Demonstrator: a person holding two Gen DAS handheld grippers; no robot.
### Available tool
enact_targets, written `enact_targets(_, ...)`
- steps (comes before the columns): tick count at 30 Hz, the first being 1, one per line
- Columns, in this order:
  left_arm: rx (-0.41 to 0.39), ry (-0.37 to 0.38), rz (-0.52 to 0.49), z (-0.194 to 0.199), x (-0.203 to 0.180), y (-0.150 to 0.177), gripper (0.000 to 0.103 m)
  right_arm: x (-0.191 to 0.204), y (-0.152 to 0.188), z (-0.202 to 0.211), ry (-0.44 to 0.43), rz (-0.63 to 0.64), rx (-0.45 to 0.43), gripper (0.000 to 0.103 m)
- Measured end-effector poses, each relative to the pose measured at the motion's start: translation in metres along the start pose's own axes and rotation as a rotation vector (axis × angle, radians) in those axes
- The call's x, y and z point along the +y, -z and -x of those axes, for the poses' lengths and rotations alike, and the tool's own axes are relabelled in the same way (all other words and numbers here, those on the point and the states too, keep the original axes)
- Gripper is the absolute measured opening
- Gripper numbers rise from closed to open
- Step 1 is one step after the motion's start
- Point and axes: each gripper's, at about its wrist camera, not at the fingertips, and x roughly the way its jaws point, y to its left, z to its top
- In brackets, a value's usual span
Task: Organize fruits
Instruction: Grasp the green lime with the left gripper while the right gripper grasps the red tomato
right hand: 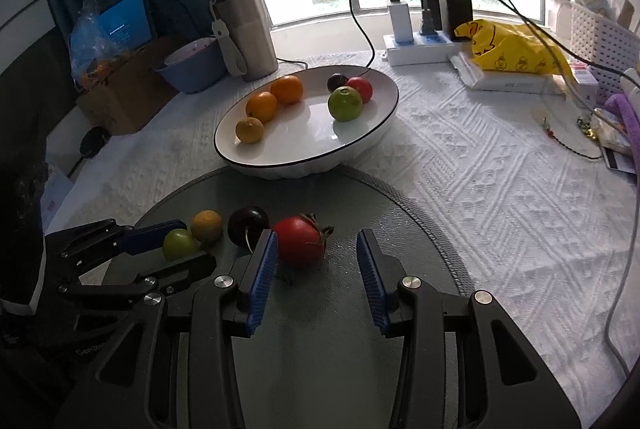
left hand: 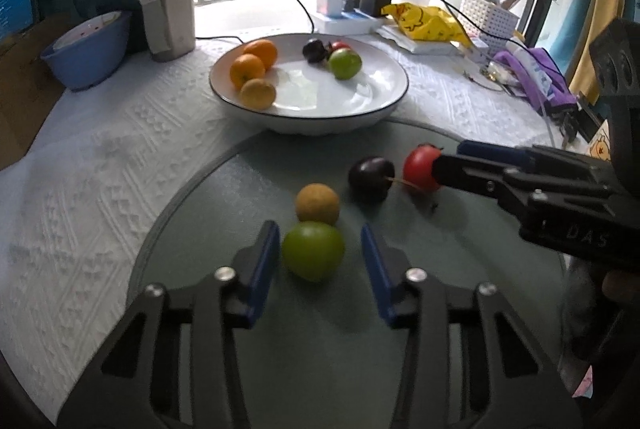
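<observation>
A green fruit [left hand: 313, 250] lies on the round grey mat [left hand: 304, 329] between the open fingers of my left gripper [left hand: 320, 243], not touched. A small yellow-brown fruit [left hand: 317, 204] sits just behind it, then a dark plum [left hand: 371, 178] and a red tomato [left hand: 420, 168]. My right gripper [right hand: 316, 249] is open around the red tomato [right hand: 299, 245], whose left side is near the left pad. The white plate [right hand: 360, 145] holds three oranges [right hand: 262, 106], a green fruit [right hand: 345, 103], a red one and a dark one.
A steel tumbler [right hand: 244, 29] and a blue bowl [right hand: 196, 65] stand behind the plate on the left. A power strip with chargers [right hand: 420, 41], a yellow bag [right hand: 512, 49], a white basket and clutter lie at the back right. White textured cloth [right hand: 480, 181] covers the table.
</observation>
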Motion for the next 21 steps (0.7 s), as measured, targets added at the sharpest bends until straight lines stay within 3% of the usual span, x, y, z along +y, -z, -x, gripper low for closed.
enact_targets(4,-0.003,0.005,-0.003,-0.001,0.002,-0.001,0.03,0.004,-0.002,-0.004,-0.009,0.011,0.013,0.044)
enact_targets(11,-0.007,0.034,-0.001,0.002,0.005,0.0,0.029,0.013,-0.003,-0.016,-0.007,0.035,0.065,0.043)
enact_targets(14,-0.012,0.04,-0.002,0.005,0.007,0.001,0.029,0.016,-0.003,-0.017,-0.009,0.043,0.069,0.041)
enact_targets(15,-0.012,0.043,0.0,0.006,0.007,0.002,0.029,0.018,-0.003,-0.018,-0.007,0.046,0.071,0.036)
enact_targets(21,-0.033,0.047,0.007,0.015,0.013,0.003,0.029,0.023,-0.002,-0.015,0.004,0.055,0.059,0.035)
